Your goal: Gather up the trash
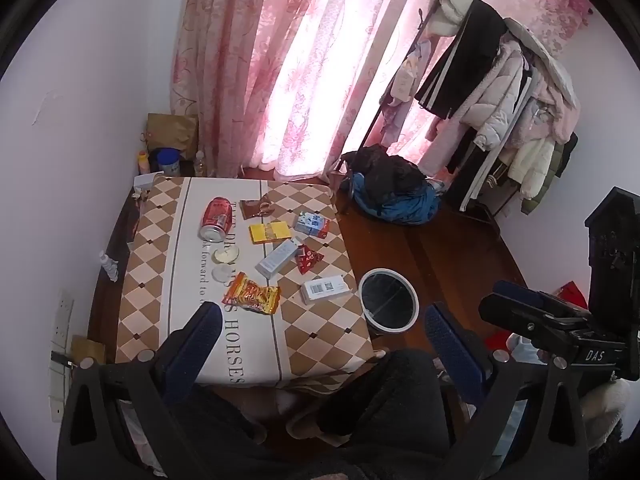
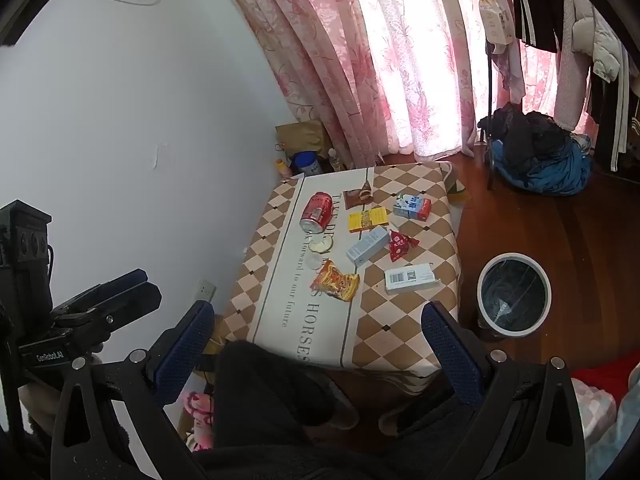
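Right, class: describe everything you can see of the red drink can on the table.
The red can lies on its side on the table, on the cloth's white band near the printed lettering. It looks like metal, with a red printed wall and a silvery end facing the cameras; its print is too small to read. Nothing grips it and no other item visibly touches it. A brown wrapper lies just beyond it and a yellow packet beside it.

Red can (image 1: 216, 218) lying on its side, wrappers and small boxes scattered on checkered table (image 1: 320, 332), round bin (image 1: 388, 300) beside it
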A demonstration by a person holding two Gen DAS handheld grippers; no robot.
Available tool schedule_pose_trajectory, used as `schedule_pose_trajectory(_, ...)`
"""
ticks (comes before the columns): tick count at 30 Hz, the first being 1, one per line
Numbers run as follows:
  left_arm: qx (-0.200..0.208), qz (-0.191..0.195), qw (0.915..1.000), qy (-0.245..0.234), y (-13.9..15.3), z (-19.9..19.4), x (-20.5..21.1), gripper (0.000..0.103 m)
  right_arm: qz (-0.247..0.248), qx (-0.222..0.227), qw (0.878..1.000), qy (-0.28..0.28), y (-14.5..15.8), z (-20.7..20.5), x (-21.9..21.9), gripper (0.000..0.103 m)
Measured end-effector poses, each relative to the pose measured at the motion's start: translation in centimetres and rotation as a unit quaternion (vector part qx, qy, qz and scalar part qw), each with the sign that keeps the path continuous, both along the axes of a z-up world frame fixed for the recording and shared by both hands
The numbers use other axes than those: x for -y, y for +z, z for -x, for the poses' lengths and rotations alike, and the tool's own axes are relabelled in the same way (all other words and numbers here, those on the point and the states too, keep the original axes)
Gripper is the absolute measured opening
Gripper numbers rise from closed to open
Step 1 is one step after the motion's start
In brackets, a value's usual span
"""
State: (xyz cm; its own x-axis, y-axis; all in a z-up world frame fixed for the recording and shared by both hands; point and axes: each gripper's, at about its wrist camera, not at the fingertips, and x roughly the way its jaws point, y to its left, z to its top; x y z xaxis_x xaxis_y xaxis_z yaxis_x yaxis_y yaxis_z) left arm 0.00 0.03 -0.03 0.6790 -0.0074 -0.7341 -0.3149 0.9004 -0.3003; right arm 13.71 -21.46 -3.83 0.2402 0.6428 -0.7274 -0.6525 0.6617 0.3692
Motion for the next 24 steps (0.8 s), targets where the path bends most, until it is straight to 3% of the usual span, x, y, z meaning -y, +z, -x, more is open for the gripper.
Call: schedule_pose_trajectory(24,0.008,0.005,0.9999,-0.009,1.2,-0.2,0.7,0.103,-0.007,0.002,1.0,0.008,1.2,0.0,-0.3,0.103)
